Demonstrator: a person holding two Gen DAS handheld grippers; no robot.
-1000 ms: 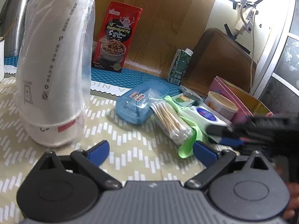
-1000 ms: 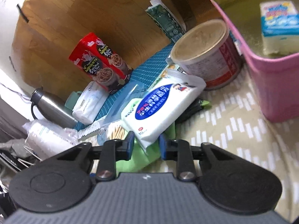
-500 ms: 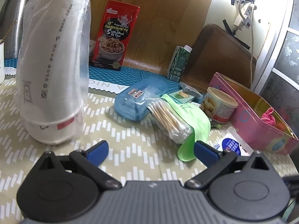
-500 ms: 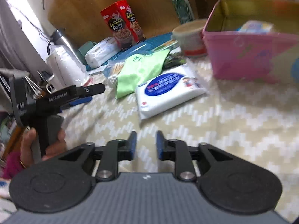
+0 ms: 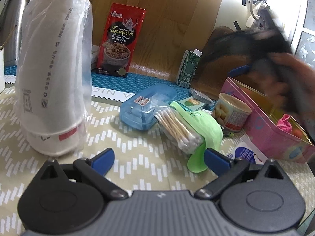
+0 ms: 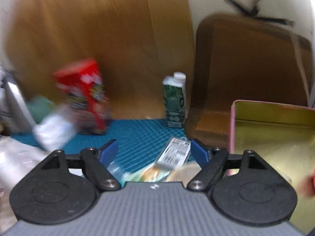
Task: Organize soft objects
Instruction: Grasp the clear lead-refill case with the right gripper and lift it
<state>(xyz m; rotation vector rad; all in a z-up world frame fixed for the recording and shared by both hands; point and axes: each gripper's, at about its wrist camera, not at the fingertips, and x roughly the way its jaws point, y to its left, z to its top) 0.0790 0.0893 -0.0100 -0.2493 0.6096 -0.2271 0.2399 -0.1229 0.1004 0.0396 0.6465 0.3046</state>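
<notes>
My left gripper (image 5: 159,159) is open and empty, low over the patterned tablecloth. Ahead of it lie a green cloth (image 5: 204,129), a bag of cotton swabs (image 5: 177,129) and a white tissue pack (image 5: 246,153) flat on the table by the pink bin (image 5: 265,125). A pink soft item (image 5: 284,121) sits inside the bin. My right gripper (image 6: 154,153) is open and empty, raised over the clutter beside the pink bin (image 6: 233,125). It shows blurred at the upper right of the left wrist view (image 5: 256,59).
A tall bagged stack of paper cups (image 5: 53,74) stands at left, with a steel flask (image 5: 11,23) behind. A red snack box (image 5: 120,39), a green carton (image 5: 189,68), a blue plastic case (image 5: 145,106) and a can (image 5: 232,112) crowd the middle. A wooden wall backs the table.
The right gripper dropped the tissue pack on the table beside the bin, opened wide, and swung up and back over the clutter. The left gripper stayed nearly still.
</notes>
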